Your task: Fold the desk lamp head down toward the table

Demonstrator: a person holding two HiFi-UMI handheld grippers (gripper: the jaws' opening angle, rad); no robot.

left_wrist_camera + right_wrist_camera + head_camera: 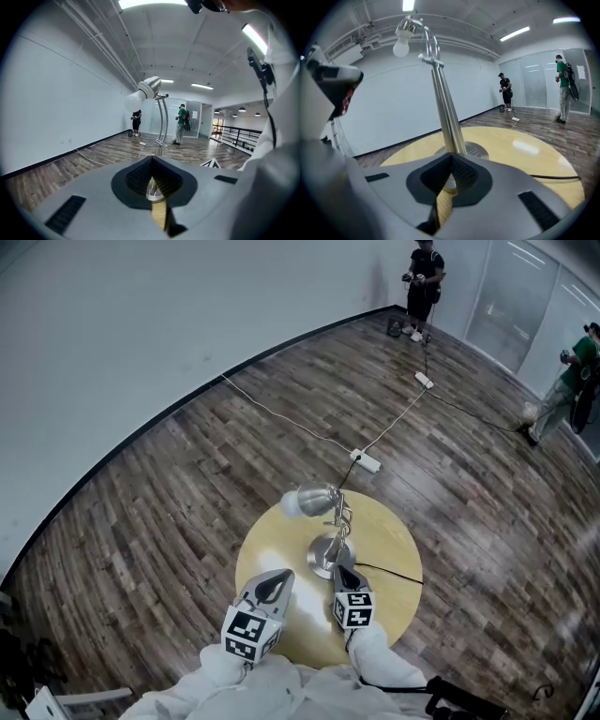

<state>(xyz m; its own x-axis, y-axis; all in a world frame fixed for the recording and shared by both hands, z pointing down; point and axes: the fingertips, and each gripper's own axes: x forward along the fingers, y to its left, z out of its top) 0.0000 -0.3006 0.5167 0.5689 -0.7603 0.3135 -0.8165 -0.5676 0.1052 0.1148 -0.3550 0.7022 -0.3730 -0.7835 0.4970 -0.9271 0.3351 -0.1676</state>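
One round table (272, 549): pale wood. You stand at its 6 o'clock rim, and wood floor (187, 484) spreads round it from 9 through 3 o'clock.
Far edges: a white wall (112, 334) curves from 9 to 12 o'clock and a glass partition (525, 296) stands at 1 to 2 o'clock, both well apart from the table.
On the floor: a power strip (367, 462) lies just beyond the 12 o'clock rim. One person (424, 282) stands far off at 1 o'clock, a second person (574, 381) at 2 o'clock.
Table top: a black cord (394, 572) runs from the lamp's base (323, 559) out to the 3 o'clock rim.
Desk lamp: the base sits near the table's middle. The stem (445, 117) is upright and the lamp head (317, 498) is raised on its curved neck, with the bulb (292, 507) aimed toward 10 o'clock.
Left gripper (278, 579): your jaws are pressed together on nothing. They hover at 8 o'clock of the base, apart from the lamp.
Right gripper (343, 574): your jaws meet with nothing between them. The tips sit at the foot of the stem, on the base's 5 o'clock side, and contact cannot be made out.
Markings: black-and-white square marker patterns on each gripper's cube (251, 631).
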